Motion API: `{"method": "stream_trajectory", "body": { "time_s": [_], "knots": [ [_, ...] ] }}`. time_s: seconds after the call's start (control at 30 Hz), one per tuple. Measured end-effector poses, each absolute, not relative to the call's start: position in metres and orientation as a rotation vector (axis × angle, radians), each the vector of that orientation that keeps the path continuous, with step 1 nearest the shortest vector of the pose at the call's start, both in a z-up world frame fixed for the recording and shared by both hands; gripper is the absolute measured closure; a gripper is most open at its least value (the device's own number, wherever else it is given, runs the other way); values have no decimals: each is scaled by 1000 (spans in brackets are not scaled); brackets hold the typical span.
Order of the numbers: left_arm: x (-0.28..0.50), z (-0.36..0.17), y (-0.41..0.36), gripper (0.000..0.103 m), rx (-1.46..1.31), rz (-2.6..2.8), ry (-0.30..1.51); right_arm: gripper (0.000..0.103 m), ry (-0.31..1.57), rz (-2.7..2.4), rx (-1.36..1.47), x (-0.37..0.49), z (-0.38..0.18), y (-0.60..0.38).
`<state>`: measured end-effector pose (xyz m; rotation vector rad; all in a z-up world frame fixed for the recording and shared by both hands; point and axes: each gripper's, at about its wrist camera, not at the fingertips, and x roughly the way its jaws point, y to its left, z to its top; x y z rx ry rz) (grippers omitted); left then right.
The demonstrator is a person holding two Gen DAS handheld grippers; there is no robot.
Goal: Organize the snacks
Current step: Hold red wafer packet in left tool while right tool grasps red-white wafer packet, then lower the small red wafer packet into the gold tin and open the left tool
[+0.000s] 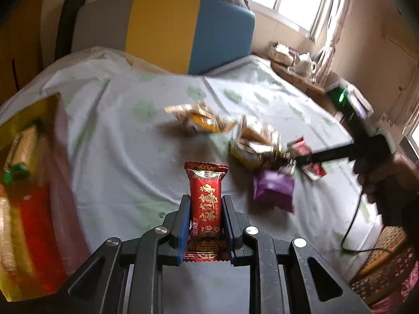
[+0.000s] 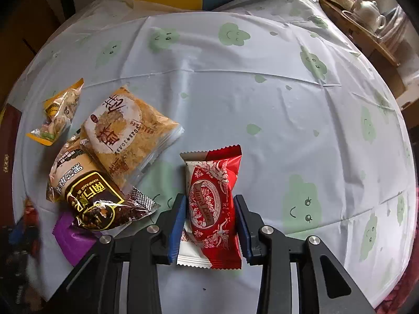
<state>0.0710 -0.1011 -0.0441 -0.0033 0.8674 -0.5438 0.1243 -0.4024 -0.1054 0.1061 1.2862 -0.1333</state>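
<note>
Left wrist view: left gripper (image 1: 205, 210) is clamped on a red gold-lettered snack bar (image 1: 205, 201), lifted clear of the tablecloth (image 1: 117, 136), likely bound for the red-and-gold box (image 1: 31, 183) at left. Right wrist view: right gripper (image 2: 209, 210) straddles a red-and-white Angel Love packet (image 2: 212, 204) lying on the cloth, pads (image 2: 179, 214) apart and not pressing, seemingly lined up to grip; other snacks (image 2: 104, 157) are piled near left.

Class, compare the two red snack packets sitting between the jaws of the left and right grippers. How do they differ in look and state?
The red-and-gold packet is narrow, red all over with gold characters; the red-and-white packet is wider, with a white side and an oval label. The left gripper clamps the red-and-gold one; the right gripper's jaws stand slightly off the red-and-white one, which lies on the tablecloth. Both are sealed, crimped-end wrappers.
</note>
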Motion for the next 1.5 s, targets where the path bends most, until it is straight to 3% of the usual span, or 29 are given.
{"method": "stream_trajectory", "body": {
  "time_s": [0.27, 0.6, 0.83, 1.5],
  "knots": [
    [83, -1, -15, 80, -169, -358, 829, 67, 1269, -137, 4, 122, -103, -381],
    [95, -27, 81, 80, -361, -132, 929, 67, 1264, -135, -17, 120, -104, -379],
    [100, -43, 79, 71, -375, -133, 980, 67, 1263, -135, -22, 120, -103, -379],
    [73, -27, 49, 69, -72, -56, 908, 67, 1264, -132, -27, 122, -105, -379]
  ]
}}
